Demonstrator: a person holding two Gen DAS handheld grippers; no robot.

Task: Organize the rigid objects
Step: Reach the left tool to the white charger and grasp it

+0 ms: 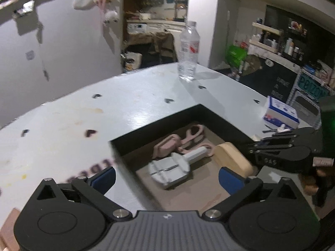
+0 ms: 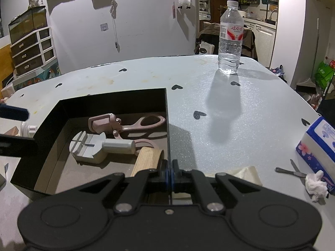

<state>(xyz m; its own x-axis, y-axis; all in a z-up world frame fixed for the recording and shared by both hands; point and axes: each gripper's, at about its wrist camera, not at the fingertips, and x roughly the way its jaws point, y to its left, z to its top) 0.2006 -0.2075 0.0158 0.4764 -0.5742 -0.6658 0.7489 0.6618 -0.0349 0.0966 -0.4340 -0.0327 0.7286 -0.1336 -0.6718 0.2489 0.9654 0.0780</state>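
Note:
A black open box (image 1: 222, 118) (image 2: 117, 102) sits on the pale table. In it lie a pink hinged tool (image 1: 178, 142) (image 2: 125, 124), a grey-white tool with a round handle (image 1: 173, 167) (image 2: 98, 146) and a wooden block (image 1: 232, 159) (image 2: 146, 160). My left gripper (image 1: 166, 177) is open and empty, above the box's near side. My right gripper (image 2: 169, 173) is shut on the box's right wall; it also shows in the left wrist view (image 1: 278, 152).
A clear water bottle (image 1: 188, 52) (image 2: 230, 39) stands at the table's far side. A blue-white tissue pack (image 2: 318, 146) (image 1: 280, 114), a small metal tool (image 2: 291, 171) and a crumpled tissue (image 2: 317, 185) lie at the right. A white cap (image 2: 28, 128) lies left of the box.

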